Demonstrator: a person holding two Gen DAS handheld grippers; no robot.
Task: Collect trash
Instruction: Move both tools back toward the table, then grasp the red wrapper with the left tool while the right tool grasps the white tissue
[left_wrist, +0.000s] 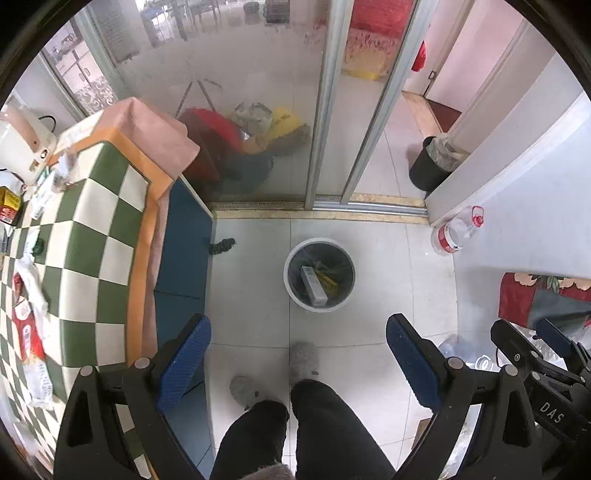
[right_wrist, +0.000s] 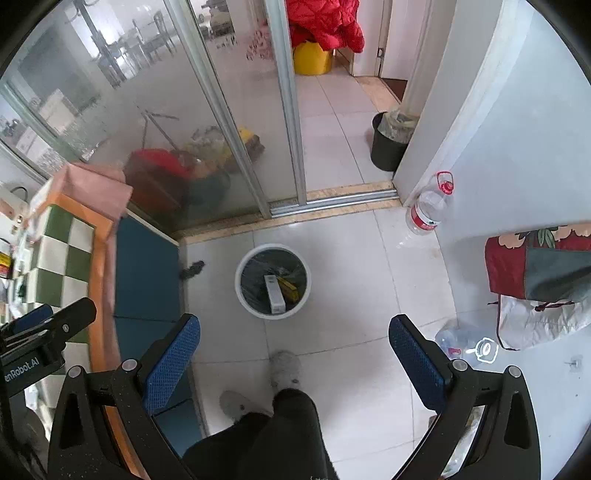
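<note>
Both tongs, left (left_wrist: 298, 354) and right (right_wrist: 294, 354), gape empty above the bin (left_wrist: 319, 275), so next likely means reaching left for table wrappers (left_wrist: 27, 332)

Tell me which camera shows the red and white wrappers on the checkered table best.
The left wrist view. The wrappers lie in plain sight on the table at its left edge. In the right wrist view only a strip of that table shows, and the left gripper covers the part where they would lie.

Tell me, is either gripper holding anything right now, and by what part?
Nothing held. Left gripper and right gripper are both open and empty above the floor.
</note>
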